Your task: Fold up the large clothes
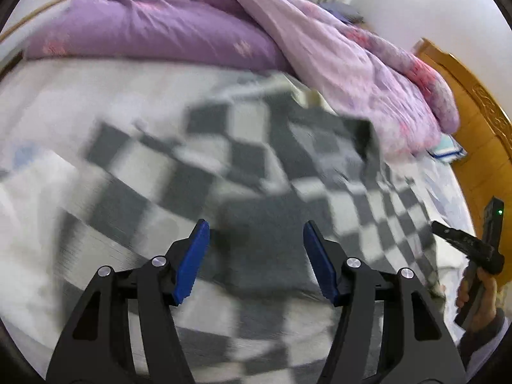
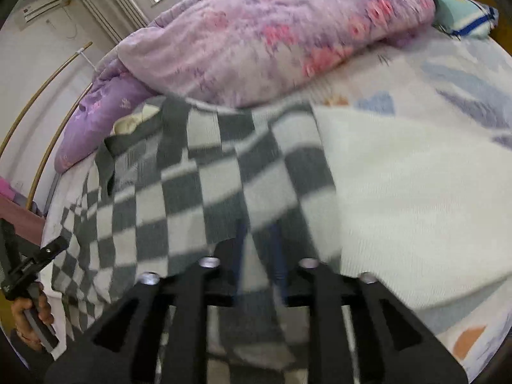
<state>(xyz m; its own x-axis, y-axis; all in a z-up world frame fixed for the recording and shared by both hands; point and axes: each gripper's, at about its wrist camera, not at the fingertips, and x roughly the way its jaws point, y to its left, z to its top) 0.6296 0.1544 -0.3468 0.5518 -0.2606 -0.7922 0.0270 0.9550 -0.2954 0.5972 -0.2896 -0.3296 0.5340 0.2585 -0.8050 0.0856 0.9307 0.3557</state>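
Note:
A large grey-and-white checkered garment (image 1: 243, 147) lies spread on the bed, and the right wrist view shows it too (image 2: 198, 176). My left gripper (image 1: 256, 224) hovers over a plain grey patch of it, its blue pads (image 1: 192, 259) wide apart and nothing pinched between them. My right gripper (image 2: 259, 249) is low at the garment's near edge. Its blue pads (image 2: 278, 268) are blurred and stand close together with checkered cloth around them; whether they press on it I cannot tell. A hand (image 1: 480, 291) holds the right gripper's handle at the far right of the left wrist view.
A purple floral quilt (image 1: 160, 25) (image 2: 256, 32) is heaped along the far side of the bed. A white knit cloth (image 2: 416, 208) lies right of the garment on the patterned sheet (image 2: 464, 80). A wooden headboard (image 1: 473, 121) and a pillow (image 2: 464, 16) bound one end.

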